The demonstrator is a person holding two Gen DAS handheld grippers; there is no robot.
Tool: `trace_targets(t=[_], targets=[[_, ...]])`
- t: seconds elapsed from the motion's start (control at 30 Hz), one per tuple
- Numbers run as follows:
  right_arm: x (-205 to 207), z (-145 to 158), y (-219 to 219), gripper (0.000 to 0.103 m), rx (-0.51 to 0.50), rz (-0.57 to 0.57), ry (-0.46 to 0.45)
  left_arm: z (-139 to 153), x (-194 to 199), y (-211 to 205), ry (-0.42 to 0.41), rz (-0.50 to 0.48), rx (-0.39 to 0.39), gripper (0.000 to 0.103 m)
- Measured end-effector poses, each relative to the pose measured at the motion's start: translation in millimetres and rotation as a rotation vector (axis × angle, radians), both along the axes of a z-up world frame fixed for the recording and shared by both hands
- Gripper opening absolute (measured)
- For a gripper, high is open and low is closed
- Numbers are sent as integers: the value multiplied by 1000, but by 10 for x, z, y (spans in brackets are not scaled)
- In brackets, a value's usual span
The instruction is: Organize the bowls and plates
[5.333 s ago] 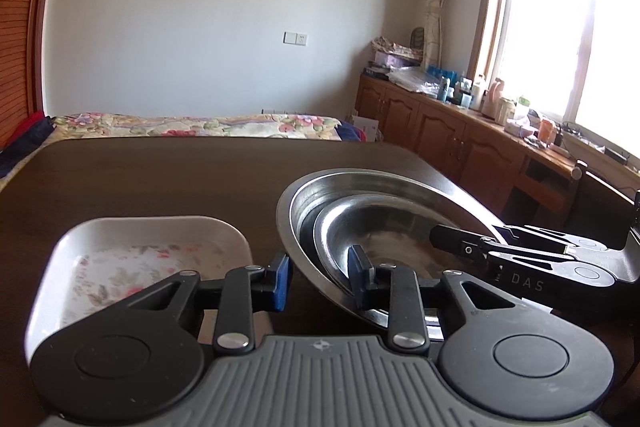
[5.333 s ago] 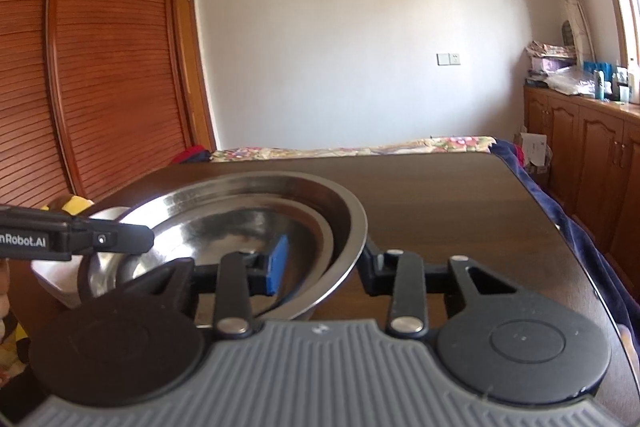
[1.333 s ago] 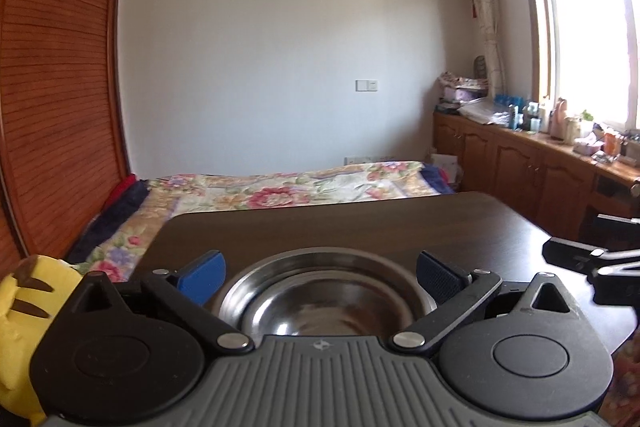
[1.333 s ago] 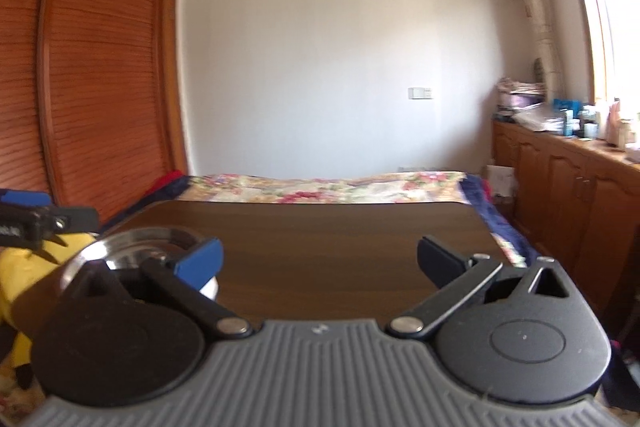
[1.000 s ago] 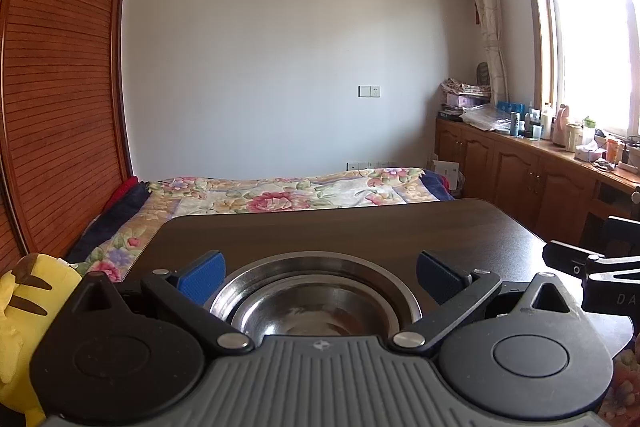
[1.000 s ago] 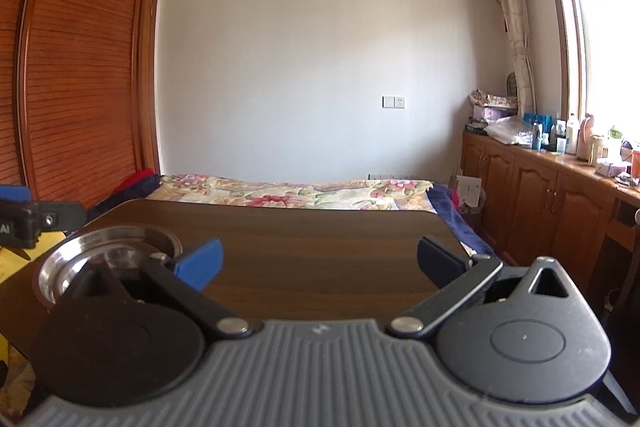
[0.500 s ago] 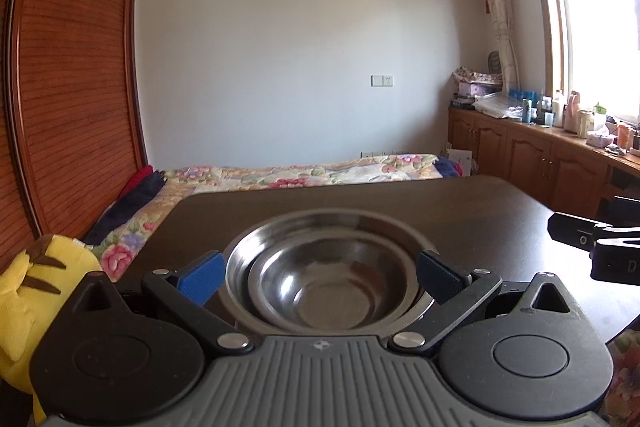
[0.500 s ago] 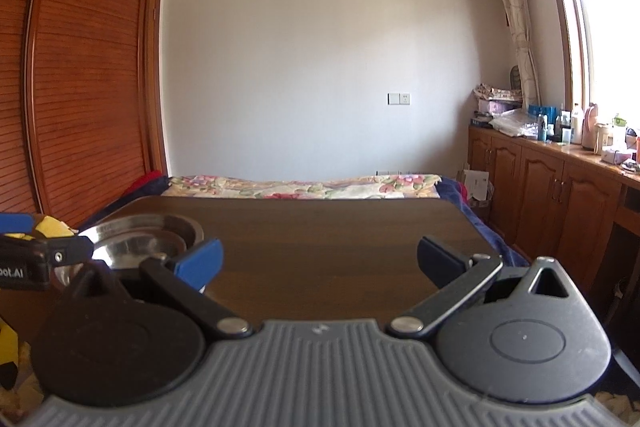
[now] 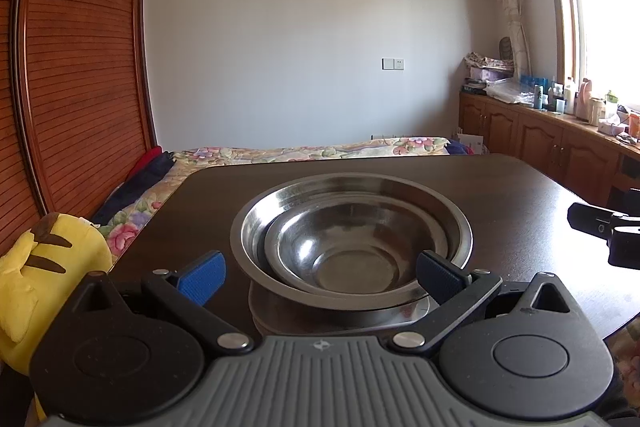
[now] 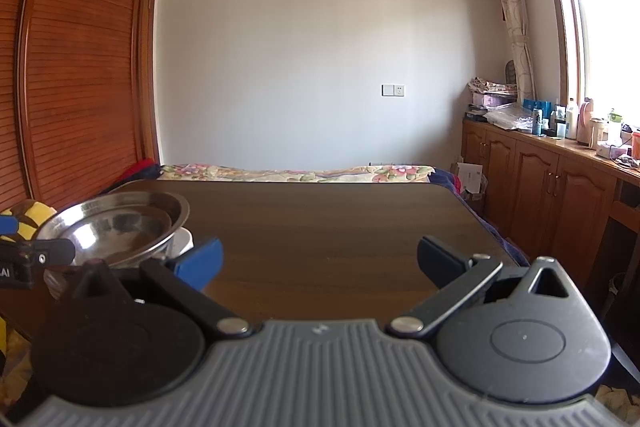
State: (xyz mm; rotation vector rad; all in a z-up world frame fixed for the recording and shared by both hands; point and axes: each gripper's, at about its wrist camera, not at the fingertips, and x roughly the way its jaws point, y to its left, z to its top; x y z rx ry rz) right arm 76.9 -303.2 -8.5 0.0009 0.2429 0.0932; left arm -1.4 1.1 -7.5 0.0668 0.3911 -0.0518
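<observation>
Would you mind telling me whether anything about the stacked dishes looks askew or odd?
The small steel bowl sits off-centre in the large steel bowl, shifted toward its left side, and that pair rests on a white dish barely visible below. Nothing looks spilled or damaged.

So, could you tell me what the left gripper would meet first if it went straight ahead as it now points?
Probably the near rim of the large stainless steel bowl: the open left gripper faces it, though depth is unclear.

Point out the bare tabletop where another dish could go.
Bare wood runs from the nested steel bowls rightward to the table edge by the cabinets, and back toward the bed. The near left corner is crowded: bowls over a white dish.
</observation>
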Motion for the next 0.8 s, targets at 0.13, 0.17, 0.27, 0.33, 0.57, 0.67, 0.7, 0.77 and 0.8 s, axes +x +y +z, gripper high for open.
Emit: trace_targets(t=[0.13,0.17,0.27,0.33,0.57,0.67,0.7,0.77,0.8], targets=[[-4,1,-11,103,0,2,-2,2,2,4,0,-2,-1,103],[1,2,-10,103,1,2,-2,2,2,4,0,-2,-1,103],[3,2,-9,103,1,1,-2,1,1,2,0,-1,0,103],[4,10,-9,103,3,2,-1,2,2,5,1,-1,-1,103],[4,16,-17,103,4,0,0,15,0,11,0,-1,0,103],[6,19,-17,103,4,1,1,17,-1,16,0,0,0,103],[6,20,-19,103,4,1,2,16,-1,13,0,-1,0,103],[8,20,-18,103,5,2,4,15,-1,12,-1,-2,0,103],[9,19,-17,103,5,2,4,17,0,14,0,-2,1,103]])
